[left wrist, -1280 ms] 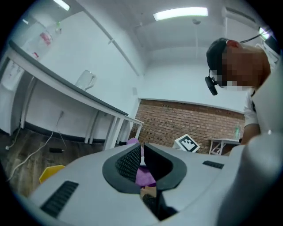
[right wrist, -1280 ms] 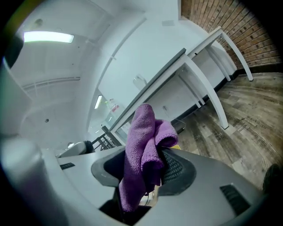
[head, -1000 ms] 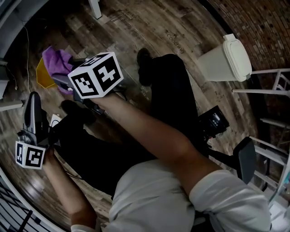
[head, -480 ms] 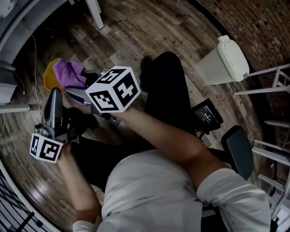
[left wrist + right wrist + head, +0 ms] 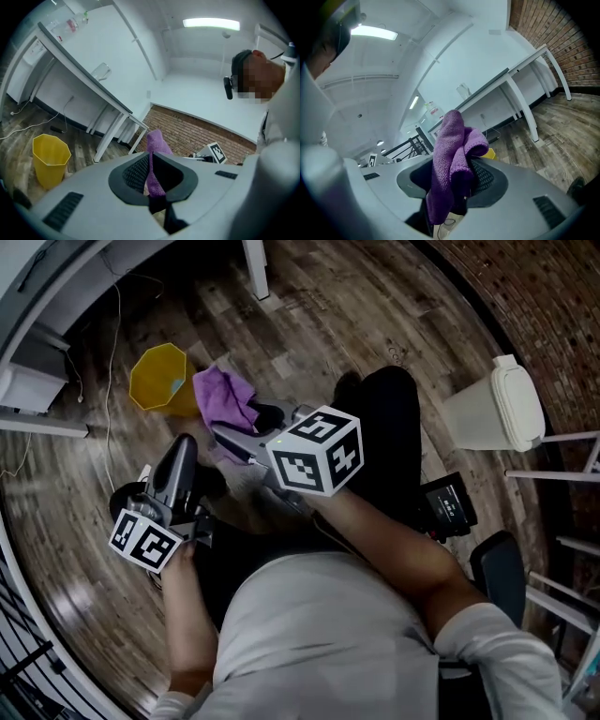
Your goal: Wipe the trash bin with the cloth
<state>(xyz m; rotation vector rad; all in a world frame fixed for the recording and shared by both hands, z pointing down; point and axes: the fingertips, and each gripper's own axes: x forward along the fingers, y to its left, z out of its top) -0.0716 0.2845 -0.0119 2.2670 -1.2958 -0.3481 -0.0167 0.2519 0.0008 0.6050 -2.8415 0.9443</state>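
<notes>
Soft, napped fabric cloth; smooth plastic yellow bin; grained, faintly glossy wood-plank floor; rough brick wall.

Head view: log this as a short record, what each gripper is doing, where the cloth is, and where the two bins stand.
Right gripper: shut on the purple cloth, which bunches up out of its jaws
Left gripper: shut, empty, beside the right one
Yellow bin: open, upright on the wood floor, left of the cloth
White bin: lidded, by the brick wall, far right
Wiping: not yet begun
</notes>
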